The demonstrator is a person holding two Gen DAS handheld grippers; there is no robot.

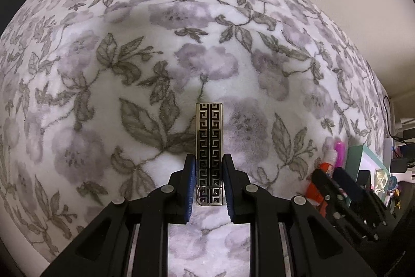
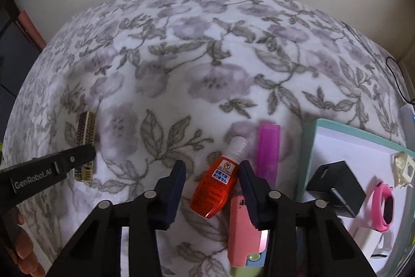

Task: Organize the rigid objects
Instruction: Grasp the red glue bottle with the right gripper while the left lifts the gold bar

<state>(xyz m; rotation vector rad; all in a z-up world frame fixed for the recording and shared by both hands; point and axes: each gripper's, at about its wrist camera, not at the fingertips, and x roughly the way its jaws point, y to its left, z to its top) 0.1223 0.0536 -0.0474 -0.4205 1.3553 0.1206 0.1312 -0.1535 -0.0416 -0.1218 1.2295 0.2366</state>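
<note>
In the left wrist view my left gripper [image 1: 209, 160] is shut on a flat black-and-silver bar with a key pattern [image 1: 209, 131], which points away over the floral blanket [image 1: 129, 69]. The same bar [image 2: 87, 131] shows at the left of the right wrist view, held by the left gripper [image 2: 83, 160]. My right gripper [image 2: 212, 168] is open, its fingers either side of an orange bottle with a clear cap [image 2: 218, 186] lying on the blanket [image 2: 207, 56]. A magenta case [image 2: 268, 149] and a pink object [image 2: 242, 230] lie just right of the bottle.
A teal-rimmed white box [image 2: 311, 147] at the right holds a black cube [image 2: 334, 186], a pink wristband [image 2: 384, 207], a white plug and a small cream piece. In the left wrist view the right gripper [image 1: 337, 188], bottle and box sit at the lower right. A wall is behind the bed.
</note>
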